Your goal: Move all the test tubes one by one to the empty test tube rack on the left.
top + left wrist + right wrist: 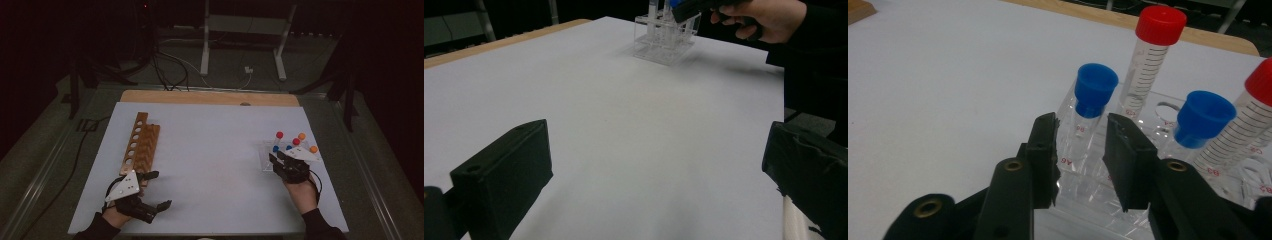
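Observation:
A clear plastic rack (pixel 265 150) (pixel 1083 200) at the table's right holds capped tubes: red (pixel 279 134), orange (pixel 301 136) and blue. My right gripper (pixel 272 160) (pixel 1081 122) reaches into the rack's near left corner. Its jaws flank the body of a blue-capped tube (pixel 1094 90) that stands upright in its hole, with a thin gap left on each side. Another blue-capped tube (pixel 1204 117) and a red-capped one (pixel 1158 35) stand close by. My left gripper (pixel 159 190) (pixel 659 165) hovers low over the bare white sheet at the front left, jaws wide open and holding nothing.
A wooden rack (pixel 140 142) with a row of round holes lies just beyond my left gripper. In the left gripper view the clear rack (pixel 664 42) and the other hand (pixel 769 17) show far across the white sheet (pixel 210 150). Stand legs and cables lie behind the table.

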Tool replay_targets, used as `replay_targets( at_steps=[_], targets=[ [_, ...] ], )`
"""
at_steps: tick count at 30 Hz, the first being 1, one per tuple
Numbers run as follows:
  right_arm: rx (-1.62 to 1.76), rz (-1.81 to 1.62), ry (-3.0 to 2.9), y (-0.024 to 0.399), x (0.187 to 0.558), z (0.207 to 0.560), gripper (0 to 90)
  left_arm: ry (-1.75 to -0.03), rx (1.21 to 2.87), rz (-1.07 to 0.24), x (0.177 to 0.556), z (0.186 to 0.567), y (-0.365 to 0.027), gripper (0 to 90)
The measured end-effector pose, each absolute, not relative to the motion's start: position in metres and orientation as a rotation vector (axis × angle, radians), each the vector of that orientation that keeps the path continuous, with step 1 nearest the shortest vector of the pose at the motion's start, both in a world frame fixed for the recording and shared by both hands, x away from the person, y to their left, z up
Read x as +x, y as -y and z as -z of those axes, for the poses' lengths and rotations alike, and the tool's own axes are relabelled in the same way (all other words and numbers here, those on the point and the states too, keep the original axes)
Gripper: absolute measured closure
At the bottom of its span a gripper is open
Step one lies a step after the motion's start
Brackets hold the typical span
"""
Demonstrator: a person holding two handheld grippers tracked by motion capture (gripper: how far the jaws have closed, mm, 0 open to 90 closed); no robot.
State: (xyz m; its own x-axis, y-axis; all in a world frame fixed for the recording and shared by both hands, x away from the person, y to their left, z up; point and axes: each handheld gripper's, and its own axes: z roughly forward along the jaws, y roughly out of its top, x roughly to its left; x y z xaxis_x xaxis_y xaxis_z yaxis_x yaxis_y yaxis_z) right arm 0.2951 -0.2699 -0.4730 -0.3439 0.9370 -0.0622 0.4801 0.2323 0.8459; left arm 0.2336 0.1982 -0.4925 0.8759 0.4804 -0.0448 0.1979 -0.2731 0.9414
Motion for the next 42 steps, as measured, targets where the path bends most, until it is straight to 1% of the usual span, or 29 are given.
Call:
replay_targets(
  at_steps=[9,15,26,42],
  targets=[
    [1.297,-1.022,-1.938,0.270,0.300,0.476,74.4,-0.509,1.853,-0.292,0.234,0.493,-0.198,0.5],
    [1.300,-1.033,-1.940,0.269,0.302,0.476,76.3,-0.509,1.851,-0.290,0.234,0.493,-0.199,0.5],
    [1.282,-1.055,-1.942,0.270,0.300,0.469,77.0,-0.510,1.851,-0.288,0.234,0.493,-0.198,0.5],
    [1.222,-1.092,-1.909,0.272,0.290,0.446,77.1,-0.511,1.854,-0.290,0.234,0.493,-0.198,0.5]
  ],
)
